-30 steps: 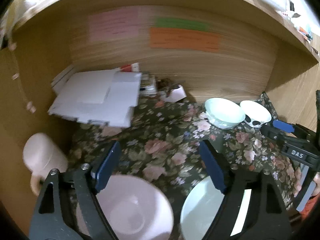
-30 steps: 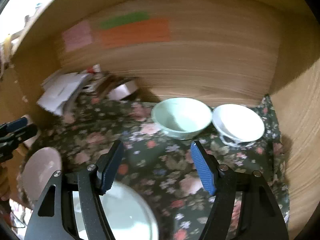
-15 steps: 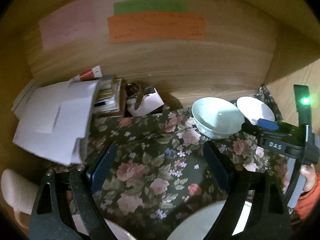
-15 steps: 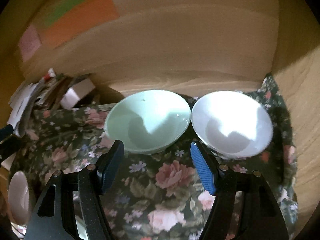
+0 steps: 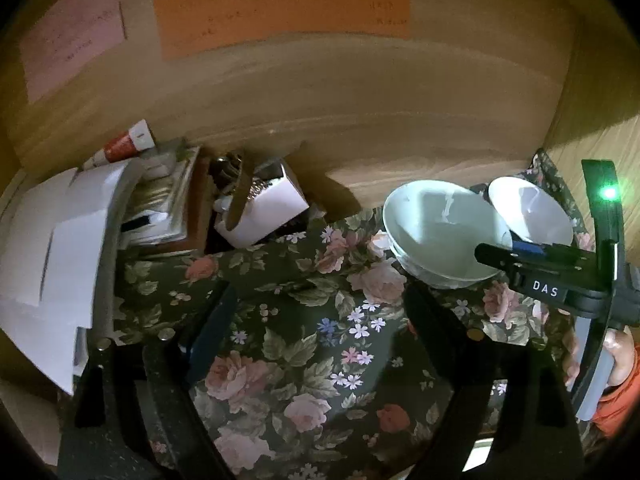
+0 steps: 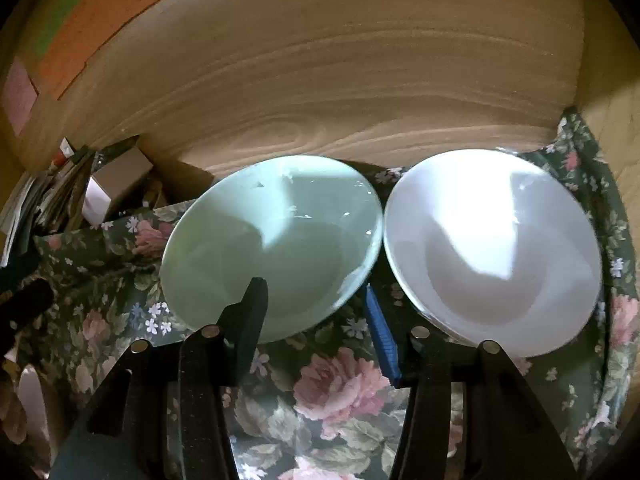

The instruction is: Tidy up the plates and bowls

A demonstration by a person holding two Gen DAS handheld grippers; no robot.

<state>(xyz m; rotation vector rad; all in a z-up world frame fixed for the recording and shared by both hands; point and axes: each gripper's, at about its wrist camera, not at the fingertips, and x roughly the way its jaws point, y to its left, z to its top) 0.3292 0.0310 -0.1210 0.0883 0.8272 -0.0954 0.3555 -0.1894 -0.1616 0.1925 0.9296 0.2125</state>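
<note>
While your right gripper (image 6: 316, 312) straddles the rim: one finger sits inside the green bowl (image 6: 276, 236), one outside, jaws wide.
White bowl (image 6: 492, 252): right of frame, rim beside green's.
Left gripper (image 5: 316, 316): spread wide, holding nothing.
Open room: floral cloth (image 5: 304, 344), lower centre.

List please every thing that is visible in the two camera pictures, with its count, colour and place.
Green bowl: one, pale green, back of cloth, left of white bowl.
White bowl: one, white, back right corner.
Cloth: one, dark floral, covering the shelf floor.
Paper notes: three, orange, green, pink, on back wall.
Papers: a stack, white, far left.
Small box: one, white, open, beside the papers.
Left gripper: black, jaws open, over bare cloth.
Right gripper: black, blue pad, jaws open astride the green bowl's near rim.
</note>
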